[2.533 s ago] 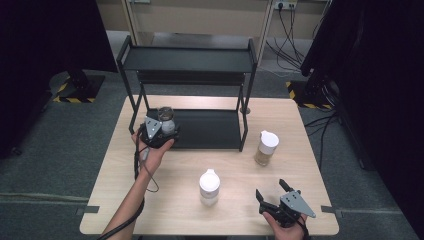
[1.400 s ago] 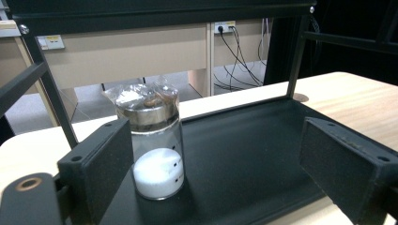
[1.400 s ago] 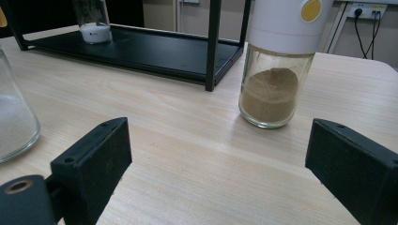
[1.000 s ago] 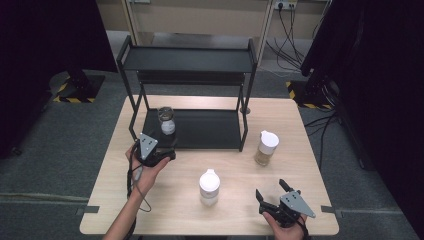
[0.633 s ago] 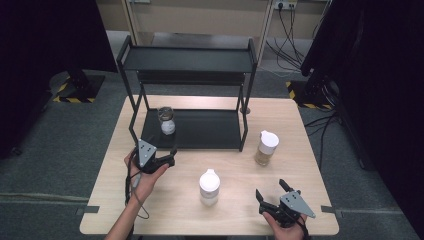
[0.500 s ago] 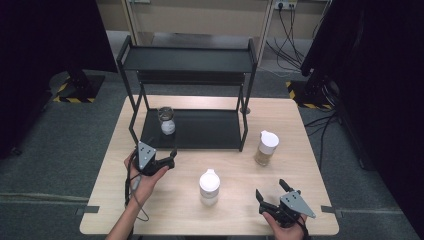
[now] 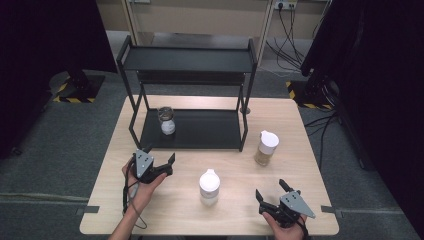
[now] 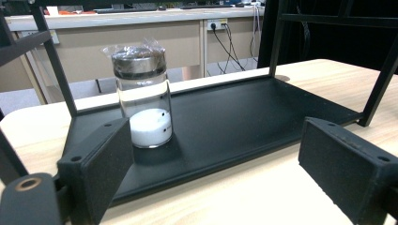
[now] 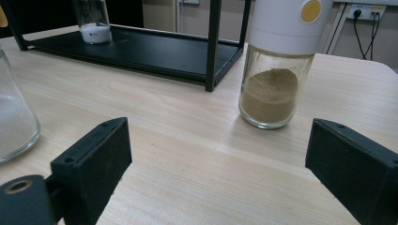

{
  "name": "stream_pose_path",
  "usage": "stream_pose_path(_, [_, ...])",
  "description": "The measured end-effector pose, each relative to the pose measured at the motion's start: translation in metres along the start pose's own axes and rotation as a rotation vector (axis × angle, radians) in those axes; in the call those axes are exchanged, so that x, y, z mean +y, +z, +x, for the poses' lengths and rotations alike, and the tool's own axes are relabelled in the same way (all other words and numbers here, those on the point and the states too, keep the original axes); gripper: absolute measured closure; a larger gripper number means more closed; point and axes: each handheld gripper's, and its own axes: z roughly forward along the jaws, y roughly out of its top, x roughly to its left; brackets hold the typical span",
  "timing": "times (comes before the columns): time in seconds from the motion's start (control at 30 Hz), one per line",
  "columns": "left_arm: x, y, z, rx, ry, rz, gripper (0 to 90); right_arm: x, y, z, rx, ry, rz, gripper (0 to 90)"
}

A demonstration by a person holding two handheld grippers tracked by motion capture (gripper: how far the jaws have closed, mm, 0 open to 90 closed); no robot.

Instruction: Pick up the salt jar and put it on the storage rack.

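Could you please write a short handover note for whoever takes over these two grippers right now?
Left gripper: open, holding nothing, just in front of the rack.
Right gripper: open, holding nothing, at the table's near right edge, facing the brown powder jar.
Done: the steel-lidded jar stands upright on the rack's bottom shelf, left end.
Left: the white powder jar and the brown powder jar stand on the table, likely to be shelved next.

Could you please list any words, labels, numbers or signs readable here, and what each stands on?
None can be read.
Glass jar: small dark marks on its lower part, too small to read.
Spice jar: a plain yellow dot on its white cap, no lettering.
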Motion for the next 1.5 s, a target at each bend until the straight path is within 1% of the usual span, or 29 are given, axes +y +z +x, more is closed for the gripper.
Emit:
stream_pose_path(0.13, [-0.005,-0.004,-0.002,-0.006,0.001,0.005,10.0,0.0,0.0,0.0,0.0,0.001,0.0,7.5])
stream_pose_path(0.17, [-0.007,-0.006,-0.003,-0.013,-0.013,0.006,10.0,0.0,0.0,0.0,0.0,0.001,0.001,7.5])
stream_pose_path(0.2, [-0.007,-0.006,-0.003,-0.013,-0.013,0.006,9.9,0.0,0.0,0.0,0.0,0.001,0.001,7.5])
stream_pose_path(0.23, [-0.008,-0.007,-0.004,-0.018,-0.021,0.006,9.9,0.0,0.0,0.0,0.001,0.001,0.0,7.5])
stream_pose_path(0.4, [-0.01,-0.012,-0.006,-0.019,-0.008,0.007,9.9,0.0,0.0,0.0,0.001,0.002,-0.001,7.5])
stream_pose_path(0.83, [-0.024,-0.024,-0.013,-0.026,-0.001,0.021,9.7,0.0,0.0,0.0,0.002,0.003,-0.002,7.5])
stream_pose_path(0.9, [-0.025,-0.026,-0.014,-0.029,0.005,0.021,9.7,0.0,0.0,0.0,0.002,0.004,-0.002,7.5])
stream_pose_path(1.1, [-0.027,-0.03,-0.017,-0.035,-0.004,0.017,9.7,0.0,0.0,0.0,0.002,0.003,-0.001,7.5])
stream_pose_path(1.23, [-0.029,-0.033,-0.018,-0.031,-0.002,0.015,9.7,0.0,0.0,0.0,0.004,0.003,-0.001,7.5])
stream_pose_path(1.5, [-0.032,-0.039,-0.02,-0.031,-0.014,0.019,9.5,0.0,0.0,0.0,0.005,0.001,0.0,7.5])
